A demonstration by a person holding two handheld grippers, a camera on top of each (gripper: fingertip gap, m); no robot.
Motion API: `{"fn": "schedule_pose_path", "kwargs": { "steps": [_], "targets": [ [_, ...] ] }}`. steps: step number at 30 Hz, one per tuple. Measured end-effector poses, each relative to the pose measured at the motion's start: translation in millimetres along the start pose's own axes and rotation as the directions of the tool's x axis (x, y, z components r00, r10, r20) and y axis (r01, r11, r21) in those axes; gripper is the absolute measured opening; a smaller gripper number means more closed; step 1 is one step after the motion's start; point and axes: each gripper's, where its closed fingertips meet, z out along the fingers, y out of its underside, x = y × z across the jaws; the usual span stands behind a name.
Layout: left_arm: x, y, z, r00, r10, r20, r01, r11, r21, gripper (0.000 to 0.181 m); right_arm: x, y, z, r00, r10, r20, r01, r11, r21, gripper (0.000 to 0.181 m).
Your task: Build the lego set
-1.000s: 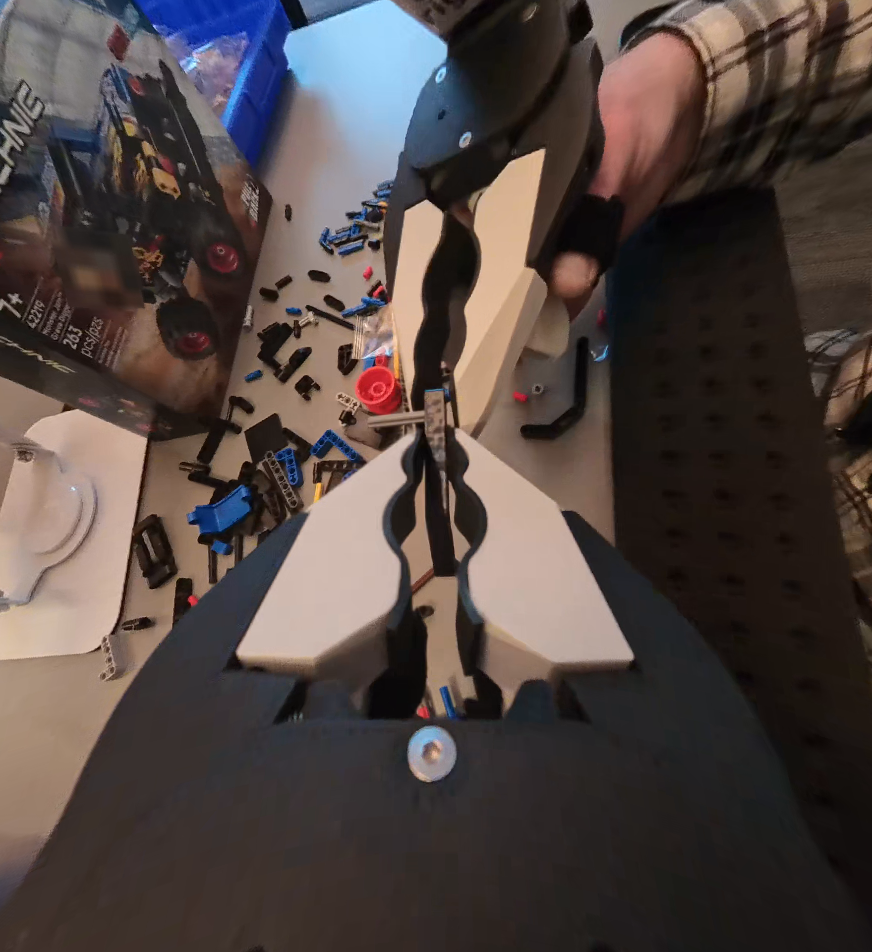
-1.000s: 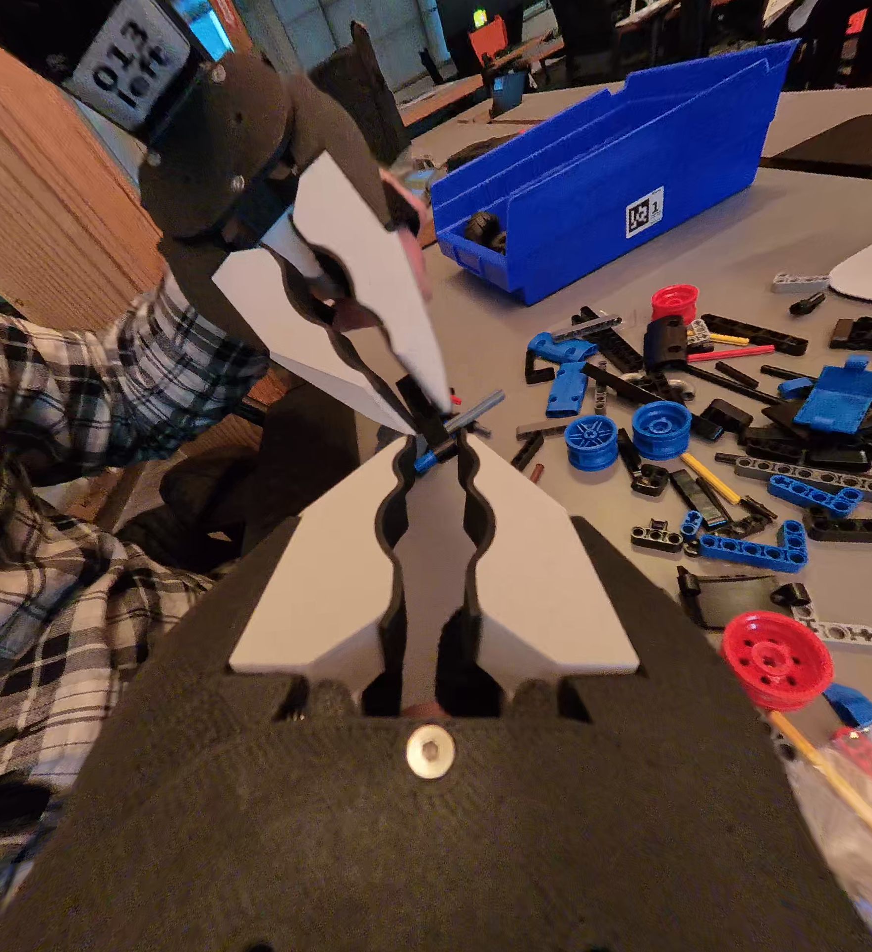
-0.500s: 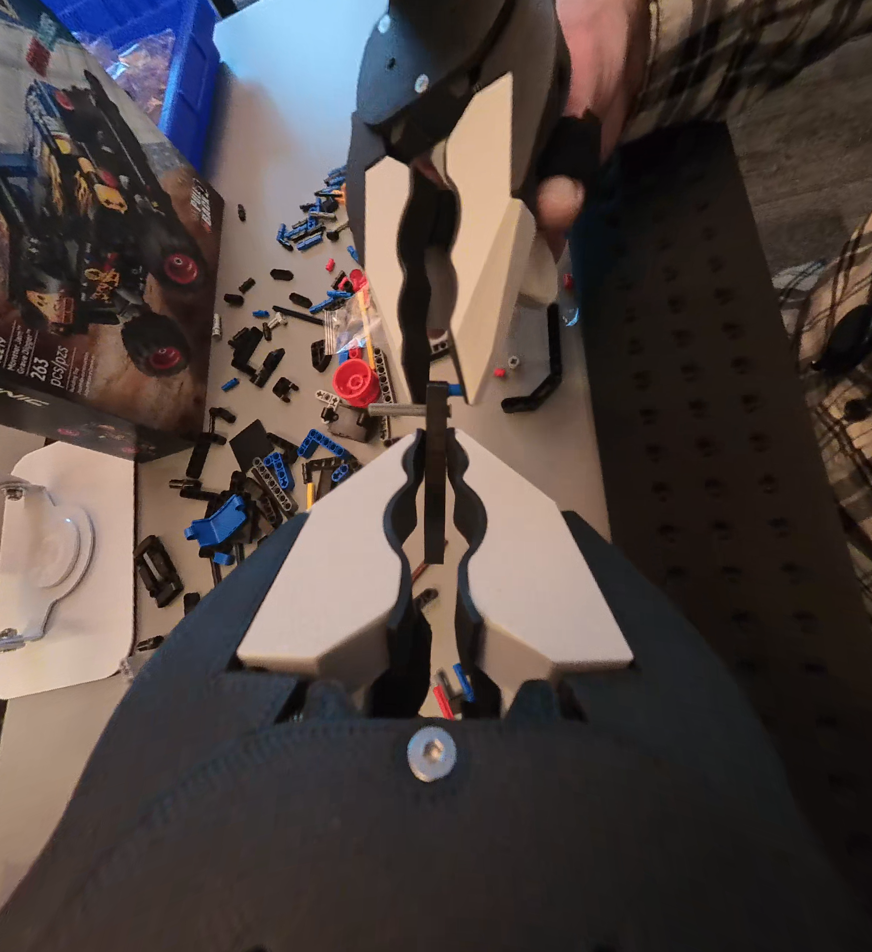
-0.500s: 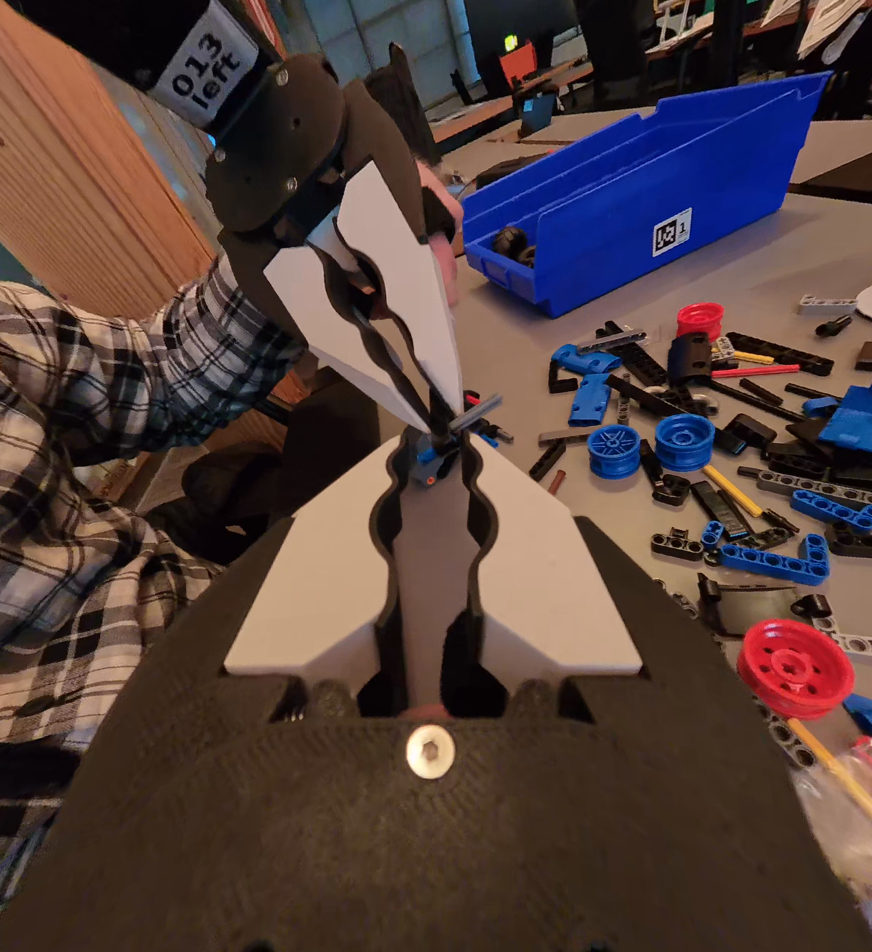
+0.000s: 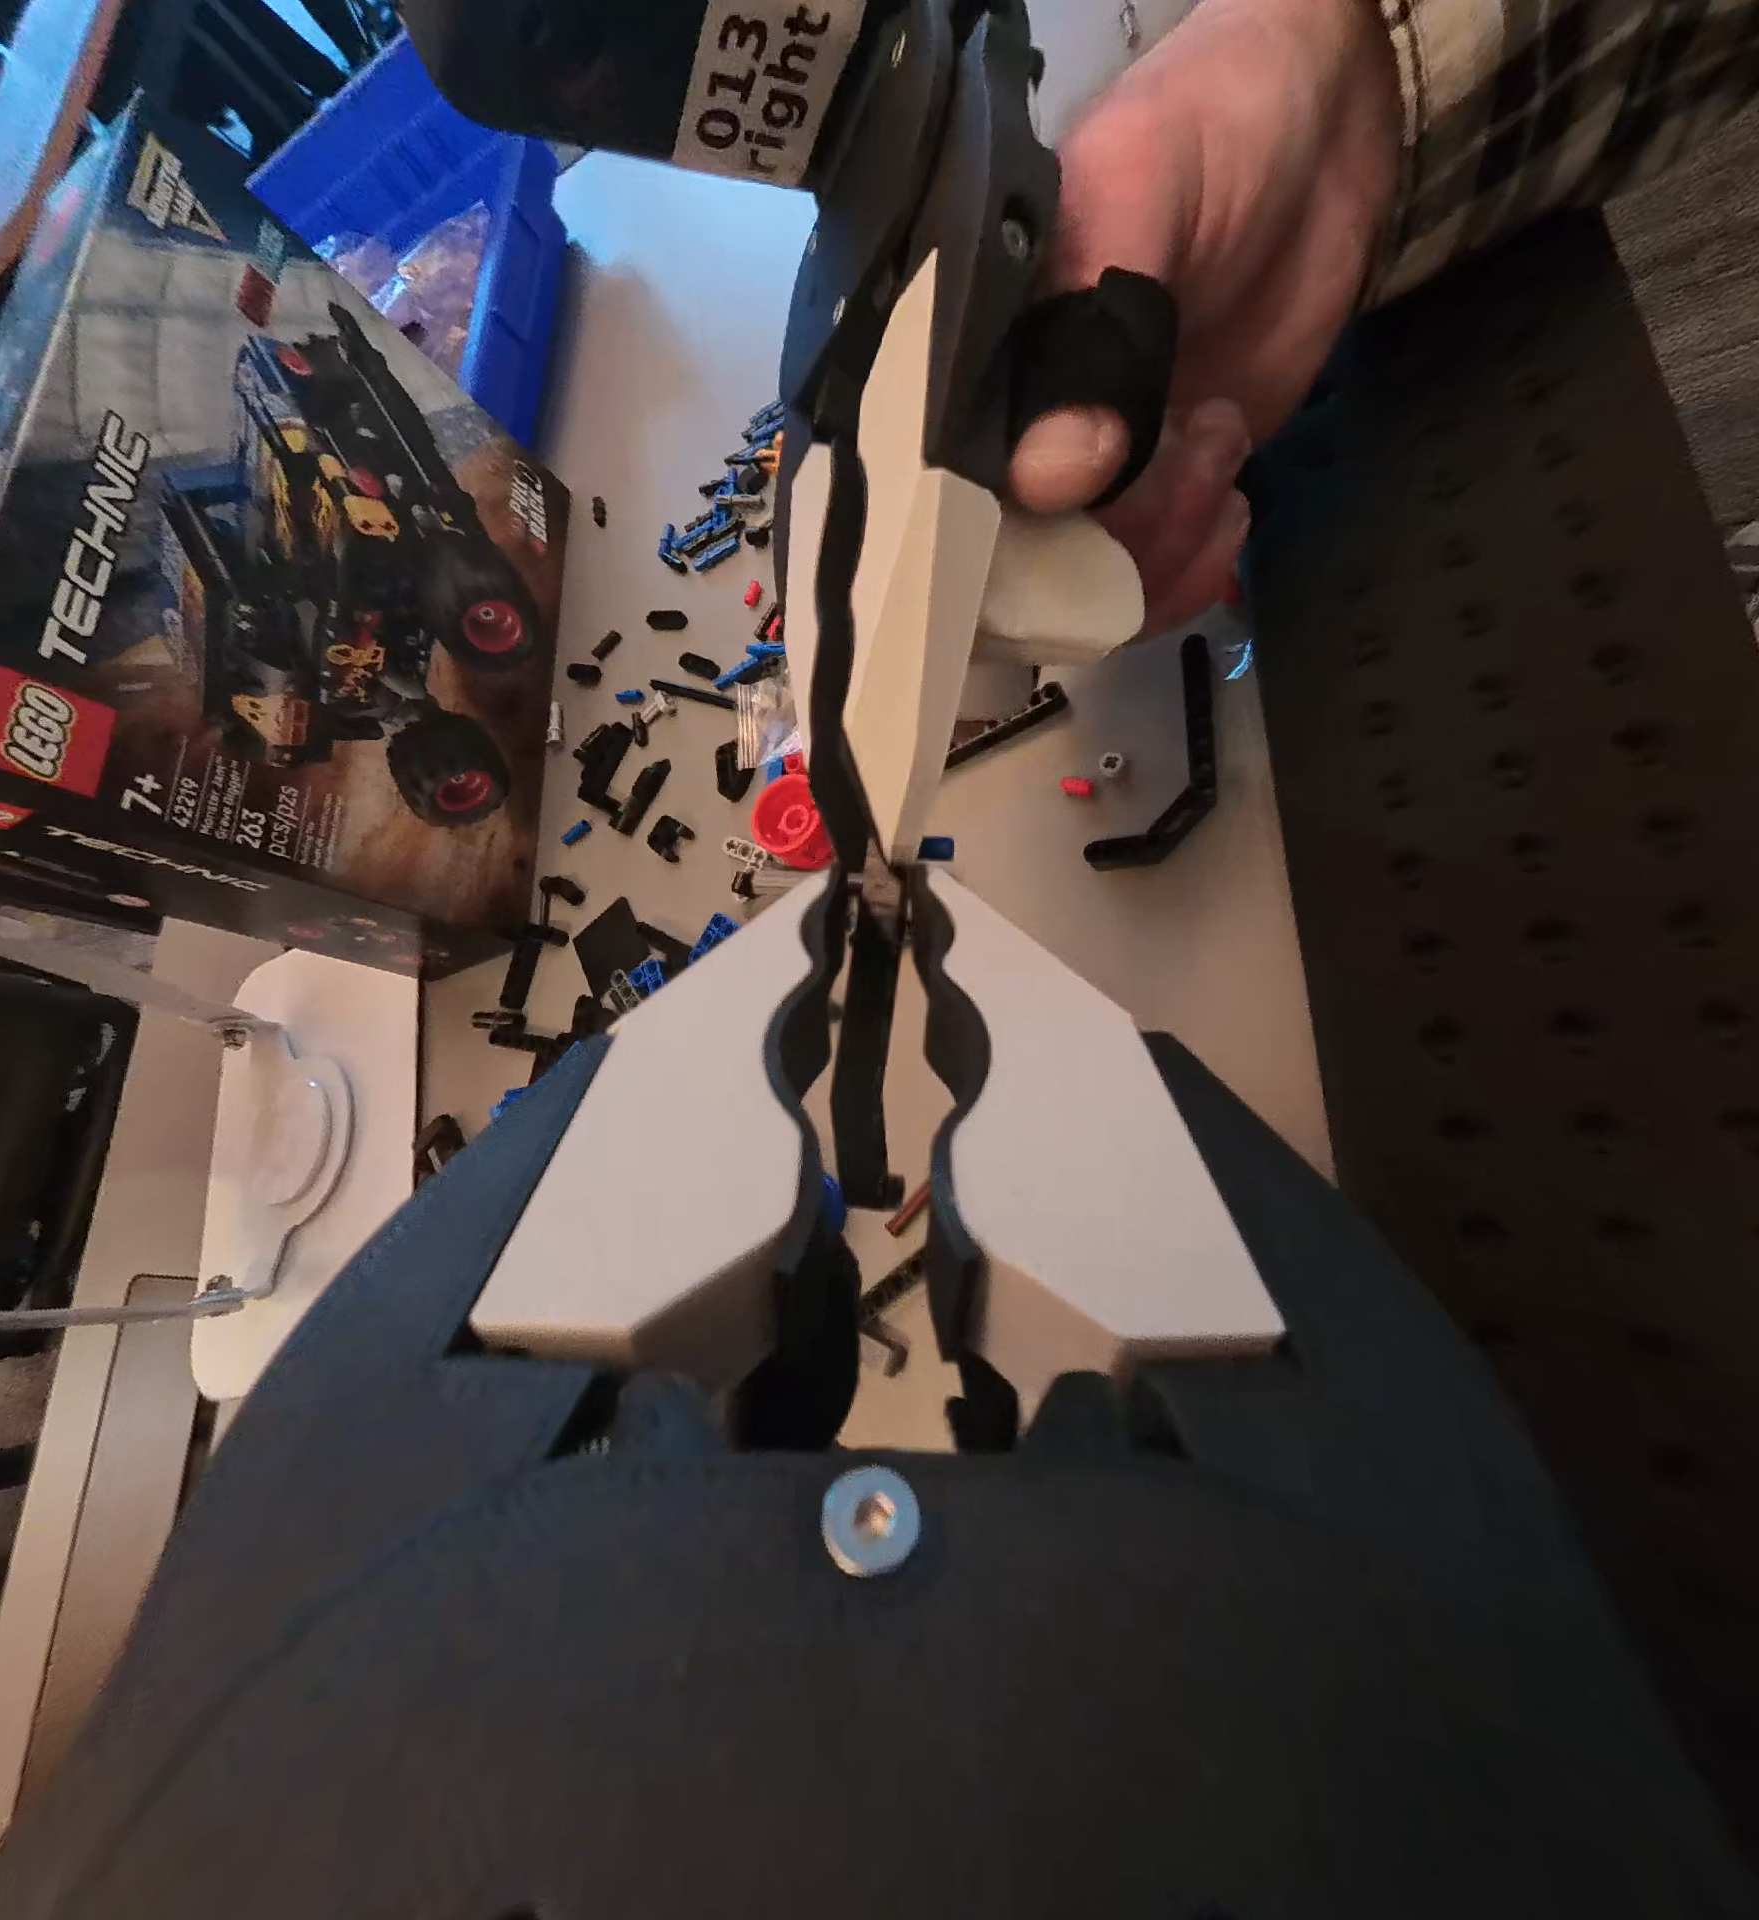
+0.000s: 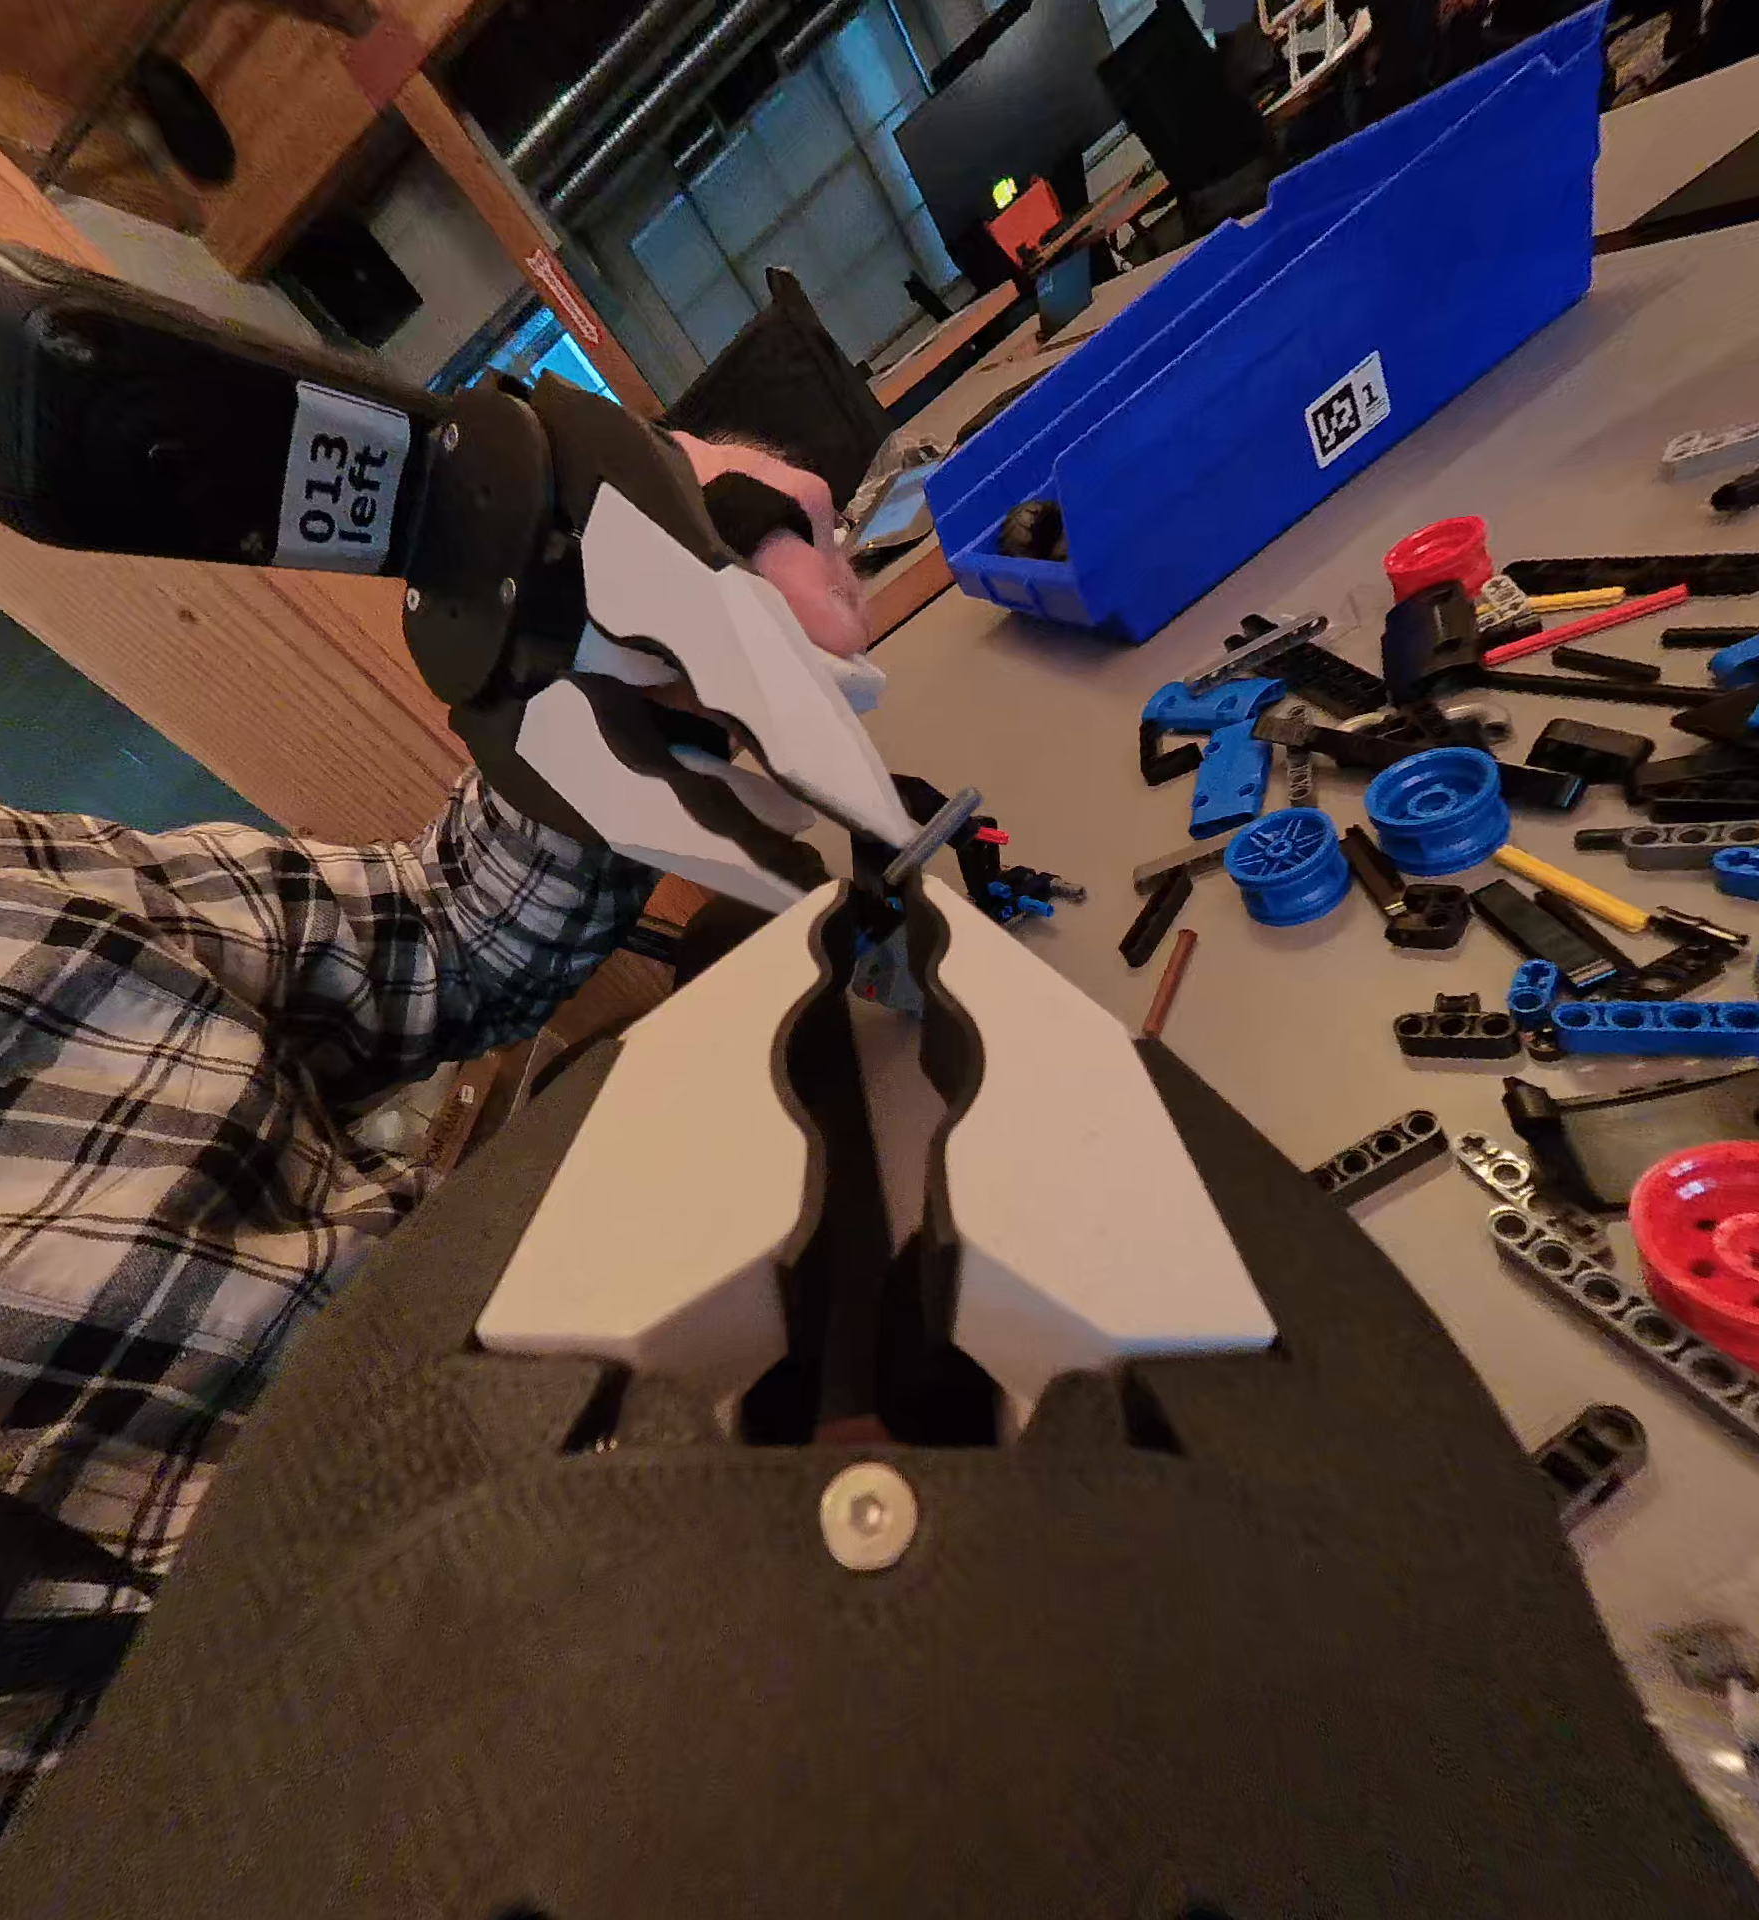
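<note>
— What do you have on the left?

— My left tool [image 5: 873, 883] is pinching a black beam [image 5: 864, 1049] edge-on; the beam runs back between the 2 pale fingers [image 5: 688, 1122]. From the right wrist view I see that same tool [image 6: 859, 847] coming in from the upper left, with a grey axle [image 6: 932, 831] sticking out sideways at its tip.

— And the right?

— My right tool [image 6: 880, 894] is pressed together on a small blue and grey piece [image 6: 883, 961], tip to tip with the left one. In the left wrist view it [image 5: 880, 847] comes down from above, a hand [image 5: 1197, 260] in a plaid sleeve gripping it.

— Where is the rest of the set?

— Loose on the grey table [image 6: 1020, 748]: 2 blue wheel hubs [image 6: 1436, 810] side by side, a red hub [image 6: 1748, 1247] near my right edge, another red one [image 6: 1436, 556] by the blue bin [image 6: 1270, 447], and a blue L-shaped beam [image 6: 1696, 1023]. The set's box [image 5: 231, 623] stands at the left in the left wrist view, with a black angled beam [image 5: 1166, 790] lying apart at the right.
</note>
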Motion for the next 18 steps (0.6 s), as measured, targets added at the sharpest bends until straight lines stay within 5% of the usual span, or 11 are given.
{"fn": "schedule_pose_path", "kwargs": {
  "steps": [11,15,18],
  "targets": [
    [7.8,6.9,-3.2,0.993,0.099,0.068,-0.097,0.995,-0.035,0.005,0.3,-0.7,-2.2,1.000,-0.026,-0.003,0.026,1.000,-0.015,0.013],
    [15.1,24.0,-2.8,0.990,0.125,0.062,-0.119,0.988,-0.095,0.005,28.0,16.2,-9.8,0.950,-0.272,-0.156,0.231,0.944,-0.236,0.015],
    [18.1,32.6,-0.5,0.986,0.151,0.070,-0.142,0.982,-0.121,0.005,54.6,43.1,-11.3,0.828,-0.527,-0.191,0.374,0.774,-0.511,0.015]
  ]
}}
